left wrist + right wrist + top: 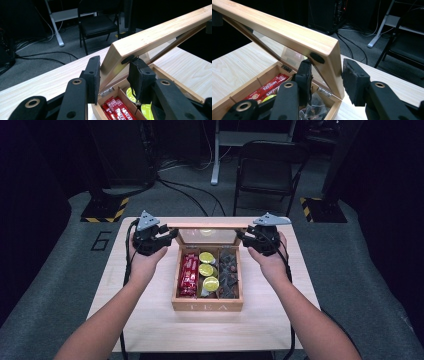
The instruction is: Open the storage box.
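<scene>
A: How far along is the lid?

B: The wooden tea box (207, 306) sits mid-table with its glass-paned lid (207, 226) raised, standing about upright on the rear hinges. The left gripper (113, 75) pinches the lid's left side rail; the right gripper (327, 75) has the right side rail between its jaws, nearly closed, with the outer pad a hair off the wood.

A: And inside?

B: 3 compartments: red sachets (189, 275), yellow-lidded capsules (207, 270), dark packets (229, 275). I'd judge opening nearly done; settling or releasing the lid remains.
</scene>
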